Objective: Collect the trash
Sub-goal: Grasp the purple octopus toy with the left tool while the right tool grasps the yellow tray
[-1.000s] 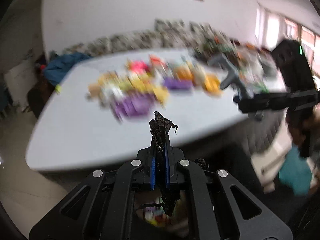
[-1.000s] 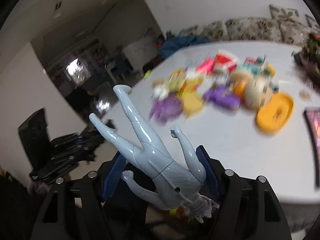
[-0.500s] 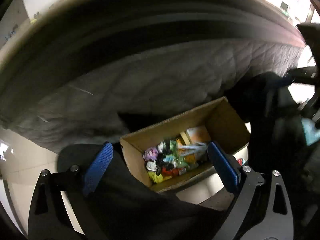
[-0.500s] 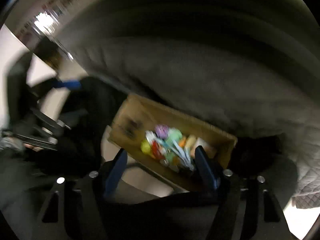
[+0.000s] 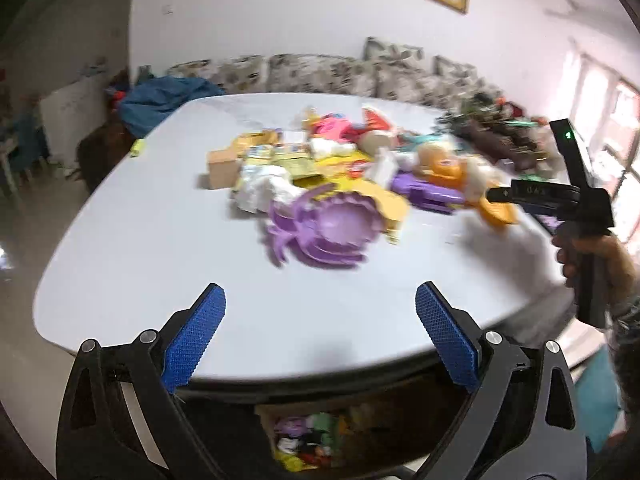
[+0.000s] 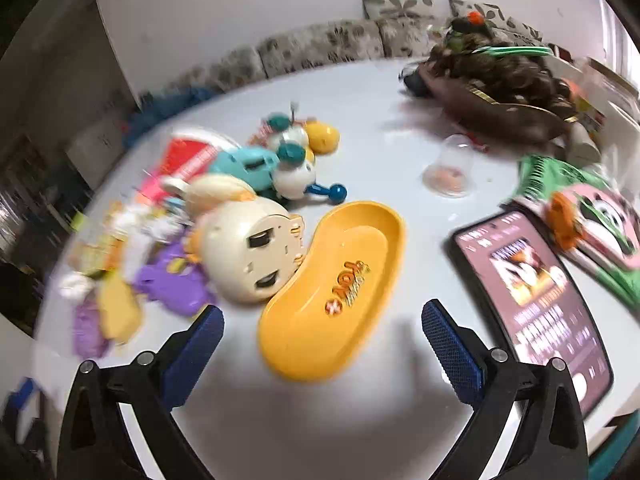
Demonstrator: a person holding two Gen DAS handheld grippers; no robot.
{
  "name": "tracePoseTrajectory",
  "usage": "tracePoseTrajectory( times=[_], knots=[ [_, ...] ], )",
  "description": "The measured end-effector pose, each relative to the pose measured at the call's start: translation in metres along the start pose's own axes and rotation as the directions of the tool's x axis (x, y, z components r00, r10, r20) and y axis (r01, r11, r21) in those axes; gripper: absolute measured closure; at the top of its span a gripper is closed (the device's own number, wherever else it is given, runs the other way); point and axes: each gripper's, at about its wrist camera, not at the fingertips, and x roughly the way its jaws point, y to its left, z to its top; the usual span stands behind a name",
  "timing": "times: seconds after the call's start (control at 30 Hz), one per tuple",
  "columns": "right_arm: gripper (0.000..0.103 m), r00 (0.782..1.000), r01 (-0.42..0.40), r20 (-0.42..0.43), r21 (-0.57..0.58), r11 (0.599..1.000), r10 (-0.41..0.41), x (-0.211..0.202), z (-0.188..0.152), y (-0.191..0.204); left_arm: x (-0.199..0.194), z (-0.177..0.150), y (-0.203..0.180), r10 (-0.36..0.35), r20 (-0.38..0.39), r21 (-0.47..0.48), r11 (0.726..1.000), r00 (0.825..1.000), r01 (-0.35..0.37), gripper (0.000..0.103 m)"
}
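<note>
My left gripper (image 5: 320, 296) stands open and empty over the near edge of the white table (image 5: 160, 248). Ahead of it lies a pile of trash and toys, with a purple flower-shaped dish (image 5: 332, 228) nearest. A cardboard box (image 5: 316, 440) holding colourful trash shows below the table edge. My right gripper (image 6: 322, 312) has its jaws opening with nothing between them, just short of a yellow bean-shaped tray (image 6: 336, 288). A cream toy head (image 6: 252, 256) leans on that tray. In the left wrist view a hand holds the right gripper (image 5: 560, 196) at the right.
A lit phone (image 6: 532, 288) lies right of the tray, beside a green panda packet (image 6: 592, 220). A clear dome cup (image 6: 450, 172) and a dark brown heap (image 6: 500, 76) sit farther back. A small brown box (image 5: 222, 168) stands at the pile's left.
The left gripper let go of a dark scrap and the right of a pale blue figure. Both swung down over the cardboard box, then back up over the table, empty.
</note>
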Motion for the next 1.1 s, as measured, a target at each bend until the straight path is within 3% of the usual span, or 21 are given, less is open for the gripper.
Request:
tracePoseTrajectory(
  times=[0.07, 0.1, 0.13, 0.2, 0.23, 0.4, 0.53, 0.6, 0.63, 0.67, 0.7, 0.73, 0.87, 0.93, 1.0, 1.1],
  knots=[
    [0.007, 0.996, 0.081, -0.016, -0.08, 0.993, -0.082, 0.018, 0.0, 0.012, 0.018, 0.007, 0.0, 0.031, -0.011, 0.001, 1.0, 0.999, -0.031, 0.009],
    [0.011, 0.996, 0.092, 0.017, -0.118, 0.989, -0.09, 0.018, -0.001, 0.016, 0.023, 0.007, 0.001, 0.039, -0.02, -0.003, 0.999, 0.999, -0.039, 0.009],
    [0.024, 0.998, 0.059, 0.011, -0.113, 0.992, -0.058, 0.015, -0.003, 0.014, 0.032, 0.006, -0.001, 0.042, -0.03, -0.007, 0.999, 0.999, -0.042, 0.009],
    [0.037, 1.0, 0.024, -0.006, -0.111, 0.994, -0.025, 0.007, -0.011, 0.004, 0.046, 0.009, 0.002, 0.059, -0.051, -0.024, 0.998, 0.997, -0.06, 0.009],
    [0.039, 1.0, 0.006, -0.003, -0.117, 0.993, -0.006, 0.001, -0.018, 0.0, 0.05, 0.011, 0.002, 0.056, -0.062, -0.031, 0.998, 0.996, -0.058, 0.009],
    [0.04, 0.998, -0.064, 0.008, -0.093, 0.994, 0.065, -0.015, -0.04, -0.017, 0.073, 0.023, -0.009, -0.029, -0.097, -0.071, 0.997, 0.995, 0.022, 0.009],
    [0.04, 0.992, -0.121, 0.02, -0.072, 0.99, 0.122, -0.03, -0.051, -0.021, 0.087, 0.031, -0.021, 0.056, -0.098, -0.044, 0.997, 0.994, -0.061, 0.009],
    [0.04, 0.989, -0.146, 0.023, -0.065, 0.987, 0.147, -0.037, -0.056, -0.022, 0.108, 0.033, -0.018, 0.091, -0.161, -0.047, 0.994, 0.983, -0.1, 0.009],
    [0.04, 0.988, -0.153, 0.022, -0.062, 0.986, 0.155, -0.036, -0.053, -0.022, 0.113, 0.036, -0.021, 0.147, -0.149, -0.015, 0.988, 0.978, -0.151, 0.008],
    [0.04, 0.985, -0.168, 0.025, -0.06, 0.984, 0.17, -0.04, -0.056, -0.023, 0.115, 0.037, -0.023, 0.158, -0.136, -0.001, 0.987, 0.978, -0.159, 0.007],
    [0.04, 0.984, -0.176, 0.027, -0.058, 0.983, 0.178, -0.04, -0.056, -0.023, 0.119, 0.041, -0.022, 0.105, -0.157, -0.012, 0.994, 0.982, -0.108, 0.008],
    [0.04, 0.982, -0.184, 0.032, -0.056, 0.981, 0.186, -0.041, -0.058, -0.024, 0.119, 0.043, -0.023, 0.104, -0.159, 0.003, 0.994, 0.982, -0.105, 0.016],
    [0.04, 0.976, -0.206, 0.056, -0.056, 0.977, 0.209, -0.047, -0.059, -0.021, 0.115, 0.044, -0.02, 0.091, -0.168, 0.023, 0.996, 0.982, -0.088, 0.017],
    [0.04, 0.973, -0.218, 0.06, -0.051, 0.975, 0.221, -0.049, -0.059, -0.021, 0.109, 0.042, -0.013, 0.092, -0.151, 0.009, 0.996, 0.984, -0.092, 0.017],
    [0.04, 0.971, -0.223, 0.07, -0.054, 0.973, 0.227, -0.054, -0.059, -0.019, 0.087, 0.039, -0.003, 0.042, -0.083, -0.028, 0.999, 0.996, -0.044, 0.017],
    [0.04, 0.966, -0.24, 0.079, -0.078, 0.968, 0.245, -0.066, -0.06, -0.012, 0.048, 0.038, -0.002, 0.06, -0.008, 0.0, 0.998, 0.998, -0.06, 0.017]
  ],
)
